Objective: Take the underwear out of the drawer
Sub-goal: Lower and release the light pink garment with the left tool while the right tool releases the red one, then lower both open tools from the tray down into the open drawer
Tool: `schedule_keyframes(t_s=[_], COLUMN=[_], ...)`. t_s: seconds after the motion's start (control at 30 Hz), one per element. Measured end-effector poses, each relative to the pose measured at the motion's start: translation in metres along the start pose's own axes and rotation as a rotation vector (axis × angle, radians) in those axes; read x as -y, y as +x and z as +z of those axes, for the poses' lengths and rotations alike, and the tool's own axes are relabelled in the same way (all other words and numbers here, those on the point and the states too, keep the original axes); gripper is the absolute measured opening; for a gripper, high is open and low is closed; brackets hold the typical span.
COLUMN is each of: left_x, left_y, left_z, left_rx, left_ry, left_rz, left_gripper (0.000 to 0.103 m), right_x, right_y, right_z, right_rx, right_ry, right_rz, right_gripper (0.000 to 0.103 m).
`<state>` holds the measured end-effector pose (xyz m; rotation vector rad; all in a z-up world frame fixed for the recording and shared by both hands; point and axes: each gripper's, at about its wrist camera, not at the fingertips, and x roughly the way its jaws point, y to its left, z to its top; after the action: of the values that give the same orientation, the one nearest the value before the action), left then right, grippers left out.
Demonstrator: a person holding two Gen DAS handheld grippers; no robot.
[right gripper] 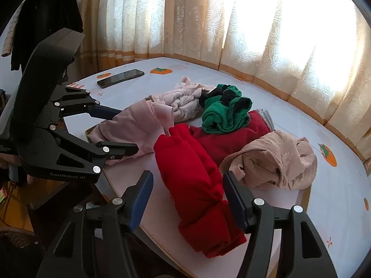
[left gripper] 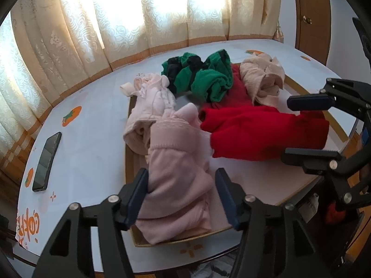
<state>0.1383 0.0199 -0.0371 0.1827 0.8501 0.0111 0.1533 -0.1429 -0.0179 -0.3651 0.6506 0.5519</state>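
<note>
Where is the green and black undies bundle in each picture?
Left wrist view: the green and black bundle lies upper middle, behind the red garment, left of the beige one.
Right wrist view: the bundle lies at the centre, on the far end of the darker red cloth.
Shared landmark: the black phone lying on the tablecloth.
</note>
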Motion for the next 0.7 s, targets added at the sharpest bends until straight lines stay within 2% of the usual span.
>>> schedule_keyframes(t_s=[0.2,0.37,0.7], left_x=[0.001,0.000,0.000], left_y=[-0.003,-0.007,-0.013], left_z=[-0.002,-0.005,-0.017], left_rx=[0.003,0.014,0.025], left_ry=[0.003,-0.010,-0.027], left_rz=[0.004,0.004,0.003], left_gripper=[0.064,0.071,0.073], right_x=[-0.003,-0.002,-0.006], right_y=[0.000,-0.002,-0.013], right_z=[-0.001,-0.004,-0.009], right_rx=[0.000,0.006,0.025], right_ry=[0.000,0.004,0.012], right_rz=[0.004,0.006,0.016], right_gripper=[0.065,0.065,0.065])
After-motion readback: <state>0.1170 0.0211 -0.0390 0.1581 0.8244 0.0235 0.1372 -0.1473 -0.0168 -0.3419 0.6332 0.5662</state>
